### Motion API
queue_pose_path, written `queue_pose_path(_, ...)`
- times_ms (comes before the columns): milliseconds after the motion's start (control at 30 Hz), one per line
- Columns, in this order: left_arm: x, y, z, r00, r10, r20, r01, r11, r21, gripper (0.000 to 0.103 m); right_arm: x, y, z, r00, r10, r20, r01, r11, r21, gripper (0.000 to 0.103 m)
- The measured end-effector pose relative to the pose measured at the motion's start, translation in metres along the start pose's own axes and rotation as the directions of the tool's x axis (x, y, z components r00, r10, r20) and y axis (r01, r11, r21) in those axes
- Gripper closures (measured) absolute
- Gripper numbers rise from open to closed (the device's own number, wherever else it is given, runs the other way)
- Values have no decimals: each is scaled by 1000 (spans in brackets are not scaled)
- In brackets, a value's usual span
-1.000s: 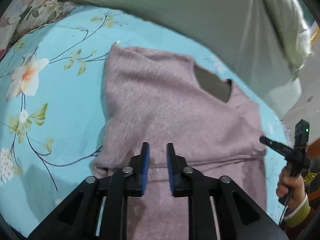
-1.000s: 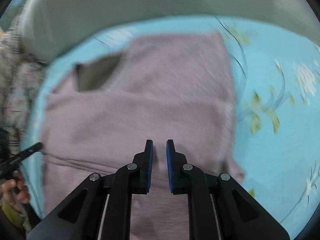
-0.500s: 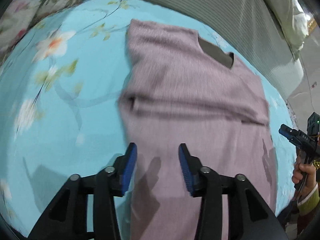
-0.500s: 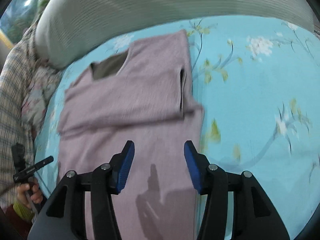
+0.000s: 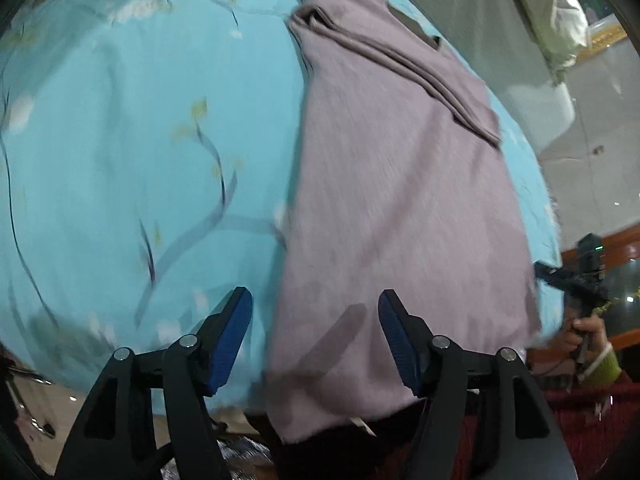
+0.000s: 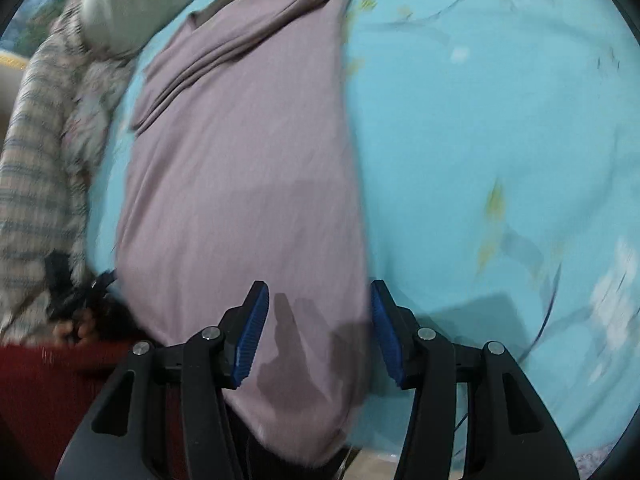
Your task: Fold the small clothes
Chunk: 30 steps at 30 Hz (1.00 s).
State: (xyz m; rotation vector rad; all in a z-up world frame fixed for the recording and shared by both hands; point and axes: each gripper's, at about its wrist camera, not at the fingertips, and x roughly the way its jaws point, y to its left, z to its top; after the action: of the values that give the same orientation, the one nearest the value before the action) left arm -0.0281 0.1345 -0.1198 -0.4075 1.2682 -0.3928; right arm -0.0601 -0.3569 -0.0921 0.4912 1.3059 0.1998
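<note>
A mauve knit sweater (image 5: 400, 184) lies lengthwise on the light blue floral bedsheet (image 5: 120, 140), its sleeves folded across the chest at the far end. Its hem hangs over the near edge of the bed. My left gripper (image 5: 316, 336) is open and empty, above the sweater's near left corner. My right gripper (image 6: 318, 328) is open and empty, above the near right corner of the sweater (image 6: 248, 168). The right gripper also shows in the left wrist view (image 5: 576, 280), held in a hand.
A grey pillow (image 5: 500, 8) lies past the sweater's far end. It also shows in the right wrist view (image 6: 132, 4). A plaid cloth (image 6: 36, 128) lies at the left. The sheet (image 6: 500, 140) stretches to the right. The person's red clothing (image 6: 60, 392) is at the near edge.
Both grippers have opened wide and pulled back from the folded sleeves toward the sweater's hem at the near edge of the bed.
</note>
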Motion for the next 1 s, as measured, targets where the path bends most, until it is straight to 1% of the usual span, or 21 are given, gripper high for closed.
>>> queue_pose_path(67,-1,2,-13,999,-52,-15,52,999,-7,37,-3,0,-15,998,62,10,-62,998,-2,50)
queue_pose_path(100,0,4,-21,995,-94,-40,94,996,-13,37,-4,0,-21,996,92,8,-92,996,1,50)
queue_pose_path(133,2,5,-27,992,-112,-59,111,994,-15,37,-3,0,-24,995,103,5,-103,995,2,50)
queue_pose_path(300,16,10,-47,983,-132,-125,132,991,-5,39,0,-2,-38,990,138,-1,-138,990,-6,51)
queue_pose_path(367,20,12,-50,978,-160,-131,159,987,-15,39,0,-1,-39,990,143,0,-143,990,0,55)
queue_pose_path(400,20,13,-51,977,-171,-127,170,985,-17,40,1,-1,-39,989,147,-2,-147,989,0,61)
queue_pose_path(433,21,12,-50,974,-184,-130,183,983,-19,42,1,0,-40,990,143,-4,-143,990,-3,71)
queue_pose_path(467,22,12,-48,972,-193,-133,192,981,-21,52,2,2,-41,991,134,-8,-134,991,-7,76)
queue_pose_path(500,23,13,-48,969,-201,-140,200,979,-21,66,4,4,-41,992,124,-11,-124,992,-9,89)
queue_pose_path(533,23,14,-47,968,-203,-147,203,979,-21,73,3,3,-42,992,123,-11,-123,992,-5,93)
queue_pose_path(600,24,13,-45,970,-193,-150,195,981,0,101,1,4,-42,989,145,4,-145,989,6,95)
queue_pose_path(667,18,12,-46,971,-191,-146,198,980,33,99,-5,5,-43,985,168,23,-169,986,13,95)
queue_pose_path(733,7,5,-46,971,-202,-125,212,975,66,99,-12,7,-42,979,198,49,-199,980,19,95)
queue_pose_path(833,-8,-1,-43,969,-229,-97,237,969,75,100,-25,11,-40,967,238,95,-241,970,28,95)
queue_pose_path(967,-33,-13,-31,961,-273,-43,275,957,89,100,-46,22,-29,942,279,186,-287,958,20,95)
queue_pose_path(1000,-42,-18,-24,957,-291,-17,291,952,93,100,-54,25,-23,931,295,216,-305,952,15,95)
